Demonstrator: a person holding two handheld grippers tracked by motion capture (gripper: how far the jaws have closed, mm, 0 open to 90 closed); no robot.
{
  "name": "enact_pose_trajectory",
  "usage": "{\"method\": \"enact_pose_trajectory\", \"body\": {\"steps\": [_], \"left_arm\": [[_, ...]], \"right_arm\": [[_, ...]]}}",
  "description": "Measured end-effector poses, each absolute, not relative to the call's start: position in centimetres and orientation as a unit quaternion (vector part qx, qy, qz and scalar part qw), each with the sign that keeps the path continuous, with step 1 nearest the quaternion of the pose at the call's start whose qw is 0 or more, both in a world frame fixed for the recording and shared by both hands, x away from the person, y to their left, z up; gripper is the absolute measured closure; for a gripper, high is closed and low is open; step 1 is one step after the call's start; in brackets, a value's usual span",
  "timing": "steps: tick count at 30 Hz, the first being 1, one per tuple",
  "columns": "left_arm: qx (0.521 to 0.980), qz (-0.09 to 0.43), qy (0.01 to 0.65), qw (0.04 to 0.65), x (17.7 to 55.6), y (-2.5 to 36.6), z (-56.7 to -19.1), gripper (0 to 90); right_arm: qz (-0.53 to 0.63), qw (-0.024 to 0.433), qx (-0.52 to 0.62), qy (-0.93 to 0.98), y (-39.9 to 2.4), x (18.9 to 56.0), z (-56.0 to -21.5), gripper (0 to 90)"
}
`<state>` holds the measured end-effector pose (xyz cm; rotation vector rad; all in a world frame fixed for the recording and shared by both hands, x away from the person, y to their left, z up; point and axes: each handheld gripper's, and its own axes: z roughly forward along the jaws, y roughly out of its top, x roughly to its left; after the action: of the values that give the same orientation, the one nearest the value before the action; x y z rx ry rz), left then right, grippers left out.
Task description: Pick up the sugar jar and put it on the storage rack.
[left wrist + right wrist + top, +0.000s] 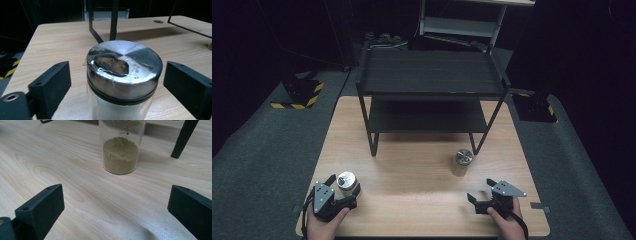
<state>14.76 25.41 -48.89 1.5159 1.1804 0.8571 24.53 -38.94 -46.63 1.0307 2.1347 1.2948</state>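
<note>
Room: dark all round, grey matting on the floor; the light falls on my wooden counter (422, 165) alone.
Landmark: black two-tier rack (432, 95) at the far half of the counter; every place below is given from it.
Near jar: glass jar (123, 80) with a steel lid, well in front of the rack's left leg, near the counter's front left corner. Its lid has a taped-over opening showing brown powder.
Left tongs: my left tongs (343, 186) straddle that jar, jaws spread, one on each side of the lid with a gap on both sides; nothing is pinched yet.
Far jar: a second jar (121, 147), part filled with tan powder, stands just in front of the rack's right leg.
Right tongs: my right tongs (479, 192) sit in front of that jar, well short of it, jaws spread and empty.
Risk, slip: the jaws stand level with the smooth steel lid; pinching there rather than on the glass below could let the jar slide out or twist.
Risk, tip: if one jaw meets the jar first, I judge it may be shoved sideways or toppled.
Risk, spill: the tape looks wrinkled; a tilt could leak powder.
Risk, rack: carrying the jar toward the rack, I could knock its thin left leg.
</note>
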Motion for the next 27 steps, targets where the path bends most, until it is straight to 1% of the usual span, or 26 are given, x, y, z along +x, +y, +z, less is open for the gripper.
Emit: {"method": "enact_pose_trajectory", "body": {"steps": [2, 3, 9, 10, 11, 13, 27], "left_arm": [[0.625, 0.357, 0.484, 0.497, 14.73, 25.38, -49.07, 13.0], [0.625, 0.357, 0.483, 0.499, 14.73, 25.42, -49.17, 16.3], [0.626, 0.352, 0.482, 0.502, 14.91, 25.49, -49.42, 23.8], [0.625, 0.350, 0.481, 0.505, 14.92, 25.54, -49.46, 29.1], [0.624, 0.352, 0.482, 0.504, 14.89, 25.47, -49.47, 29.1], [0.623, 0.354, 0.482, 0.504, 14.86, 25.52, -49.48, 31.8], [0.616, 0.352, 0.487, 0.509, 14.80, 25.46, -49.57, 32.7]], "right_arm": [[0.467, 0.218, 0.373, 0.772, -38.90, 24.55, -46.59, 0.4], [0.466, 0.218, 0.373, 0.772, -38.87, 24.55, -46.58, 0.4], [0.467, 0.215, 0.377, 0.771, -39.03, 24.67, -46.57, 0.4], [0.467, 0.215, 0.378, 0.770, -39.07, 24.66, -46.58, 0.4], [0.467, 0.215, 0.378, 0.770, -39.07, 24.66, -46.58, 0.4], [0.466, 0.216, 0.379, 0.770, -39.08, 24.65, -46.56, 0.4], [0.461, 0.217, 0.382, 0.771, -39.01, 24.69, -46.45, 0.4]]}}
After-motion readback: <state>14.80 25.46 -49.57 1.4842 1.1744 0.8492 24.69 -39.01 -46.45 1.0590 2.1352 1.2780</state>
